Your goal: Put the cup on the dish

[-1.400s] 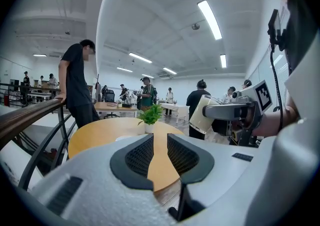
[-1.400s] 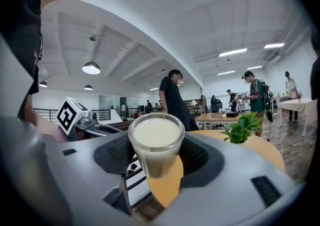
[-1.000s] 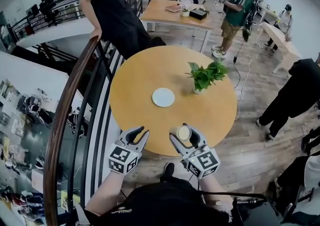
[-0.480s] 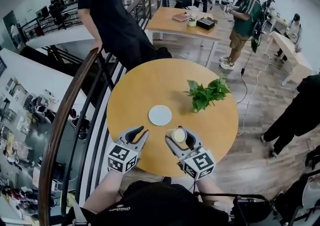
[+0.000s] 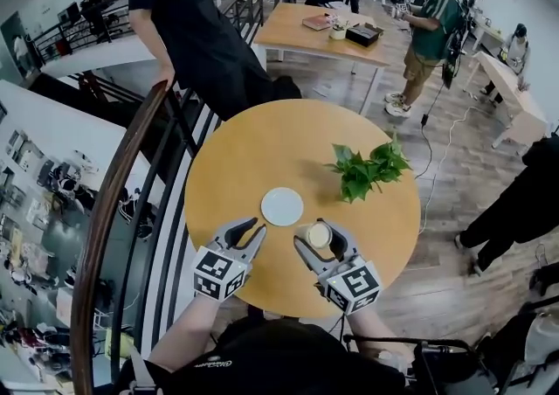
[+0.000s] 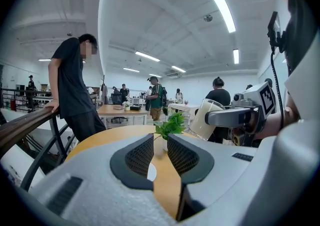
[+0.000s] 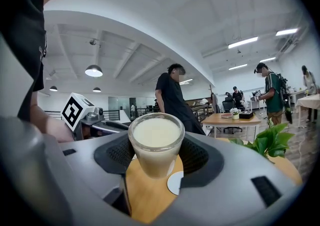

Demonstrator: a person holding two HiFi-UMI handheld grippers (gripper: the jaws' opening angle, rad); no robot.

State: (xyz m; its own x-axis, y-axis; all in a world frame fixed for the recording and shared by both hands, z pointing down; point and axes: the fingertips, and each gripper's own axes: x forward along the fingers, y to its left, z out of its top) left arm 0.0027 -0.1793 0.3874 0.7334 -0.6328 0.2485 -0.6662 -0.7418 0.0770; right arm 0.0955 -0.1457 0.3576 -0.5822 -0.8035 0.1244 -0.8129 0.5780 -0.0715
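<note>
Glass and liquid set the terms here: the small clear glass cup (image 7: 156,142), filled nearly to the brim with a creamy white liquid, sits clamped between the dark ribbed pads of the right gripper (image 5: 320,236). The pads press on its side wall below the rim. It appears lifted off the round wooden table (image 5: 253,148), just beside the flat round white dish (image 5: 282,206) and not yet over it.

The left gripper (image 5: 247,229) is empty. Its jaws stand a narrow gap apart, with only tabletop and a sliver of the dish showing between them.

The cup is likely fairly heavy for its size, stiff, smooth-walled and breakable, so it could slip or crack under a hard squeeze. A hold at mid-wall suits it. So full, it needs to stay upright and come down gently and flat, well clear of the leafy green potted plant (image 5: 367,166).
</note>
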